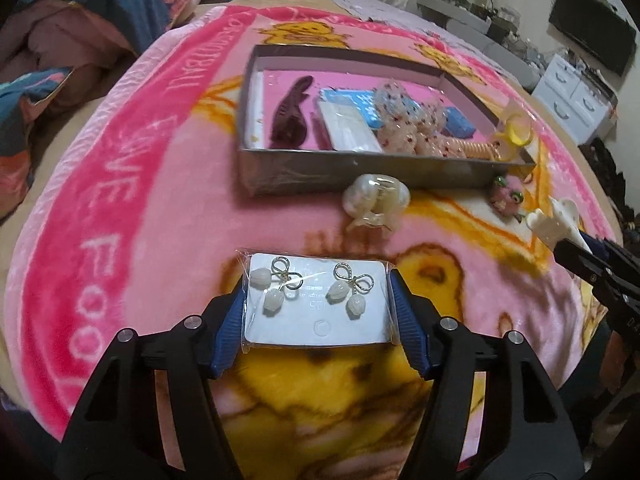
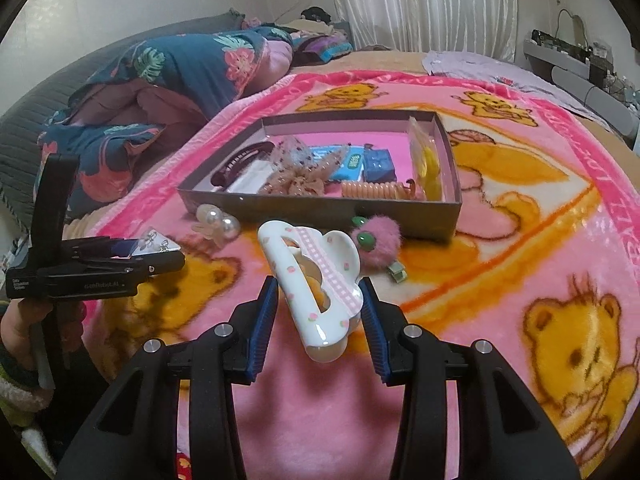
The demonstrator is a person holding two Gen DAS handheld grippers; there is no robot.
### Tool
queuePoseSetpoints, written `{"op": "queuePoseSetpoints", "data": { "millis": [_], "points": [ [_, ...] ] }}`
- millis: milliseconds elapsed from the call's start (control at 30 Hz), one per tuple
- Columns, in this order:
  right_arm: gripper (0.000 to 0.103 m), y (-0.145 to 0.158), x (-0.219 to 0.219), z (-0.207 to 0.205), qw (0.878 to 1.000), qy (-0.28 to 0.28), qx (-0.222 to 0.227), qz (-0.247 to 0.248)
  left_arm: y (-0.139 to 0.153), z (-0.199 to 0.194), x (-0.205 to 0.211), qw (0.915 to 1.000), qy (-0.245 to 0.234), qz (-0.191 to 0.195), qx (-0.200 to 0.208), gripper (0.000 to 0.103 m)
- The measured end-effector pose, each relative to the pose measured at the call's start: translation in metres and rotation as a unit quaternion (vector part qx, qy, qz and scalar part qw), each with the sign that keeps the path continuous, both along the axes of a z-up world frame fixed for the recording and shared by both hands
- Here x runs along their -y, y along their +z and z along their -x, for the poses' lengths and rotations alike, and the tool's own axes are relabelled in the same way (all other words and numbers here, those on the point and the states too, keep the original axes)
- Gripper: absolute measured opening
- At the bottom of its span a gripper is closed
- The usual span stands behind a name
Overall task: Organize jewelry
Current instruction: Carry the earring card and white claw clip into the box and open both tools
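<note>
Blanket (image 2: 500,248), pink with yellow bears, covers a bed and carries everything here. A shallow grey box (image 2: 320,204) sits mid-blanket, its near wall facing both grippers; inside lie a dark hair clip, blue packets, a speckled bow, a coiled orange tie and a yellow item in a bag. Bare blanket lies open to the box's left and right, and in the wide strip nearest the cameras. Just outside the near wall rest a pearl claw clip (image 1: 376,198) and a fluffy pink clip (image 2: 376,238) with green eyes, close together. The left gripper (image 1: 318,300) has its jaws clenched on the side edges of an earring card (image 1: 316,300), a white card in a clear sleeve bearing two gold bow earrings with pale bud drops. The right gripper (image 2: 320,308) grasps a white claw clip (image 2: 316,292), glossy, cloud-shaped, with a pink gingham stripe and tiny flowers, lifted off the blanket short of the box. A folded floral quilt lies past the blanket's far left edge.
</note>
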State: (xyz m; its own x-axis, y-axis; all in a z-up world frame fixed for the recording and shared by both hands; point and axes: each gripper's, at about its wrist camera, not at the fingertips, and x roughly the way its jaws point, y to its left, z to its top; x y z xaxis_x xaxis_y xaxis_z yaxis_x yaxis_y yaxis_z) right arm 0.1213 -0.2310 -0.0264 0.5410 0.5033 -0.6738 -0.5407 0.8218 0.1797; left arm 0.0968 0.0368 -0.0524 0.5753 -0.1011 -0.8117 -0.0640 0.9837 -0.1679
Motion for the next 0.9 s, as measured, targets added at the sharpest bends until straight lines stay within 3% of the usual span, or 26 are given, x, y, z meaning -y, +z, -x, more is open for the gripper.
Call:
{"op": "queuePoseSetpoints", "data": {
  "millis": [433,900],
  "points": [
    [0.040,0.027,-0.014,0.002,1.000,0.008,0.026,-0.005,0.046,0.002,-0.034,0.9976,0.034,0.013,0.060,0.057],
    [0.040,0.057,-0.026,-0.018,0.998,-0.002,0.063,-0.007,0.081,-0.029,-0.025,0.9946,0.010,0.010,0.103,0.057]
  ]
}}
